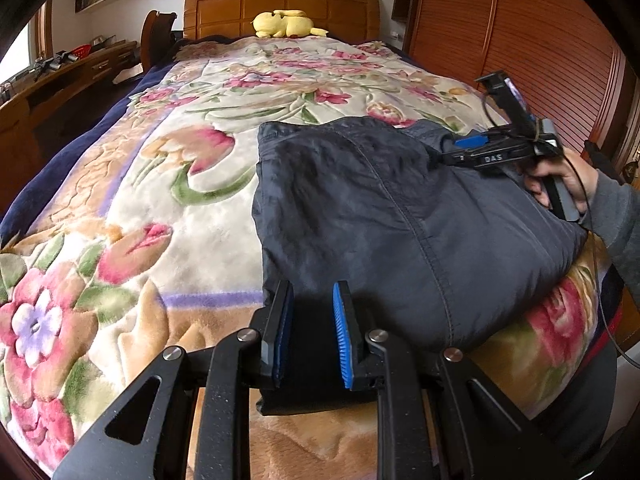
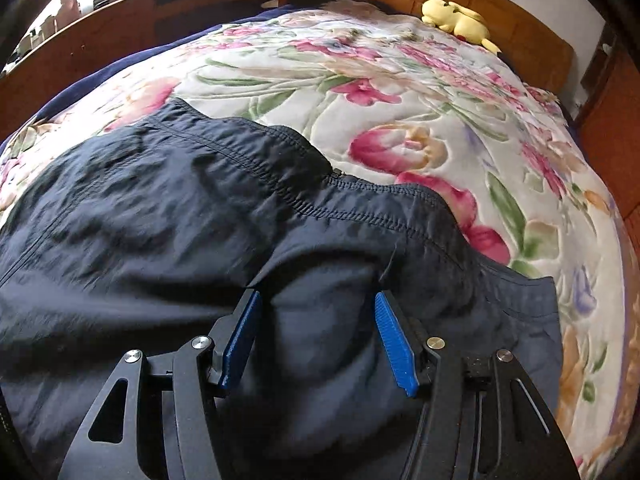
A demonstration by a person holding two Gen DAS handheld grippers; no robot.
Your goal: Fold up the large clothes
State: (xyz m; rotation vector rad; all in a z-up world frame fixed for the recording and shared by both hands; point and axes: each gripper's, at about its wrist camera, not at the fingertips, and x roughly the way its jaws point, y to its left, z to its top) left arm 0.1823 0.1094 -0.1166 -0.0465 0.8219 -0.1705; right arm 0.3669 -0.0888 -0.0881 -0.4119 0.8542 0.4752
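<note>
Looks pretty far along: dark navy nylon garment already down to a thick, roughly rectangular bundle, lying flat on the floral plush blanket at the near right part of the bed. Left gripper narrow, jaws pinched on the folded near edge of the bundle. Right gripper hovering over the stitched hem side with jaws wide and nothing pinched, just fabric lying underneath between the pads. Probably one more fold or just a smoothing pass left, hard to say since the underside layers stay hidden. Bit of lumpiness and a raised ridge along the hem in the right wrist view, so not super tidy yet. Plenty of open blanket to the left and up toward the wooden headboard, where only a yellow plush toy sits, well apart. Right side tighter: bundle close to the bed's edge, with the slatted wooden wardrobe just beyond.
</note>
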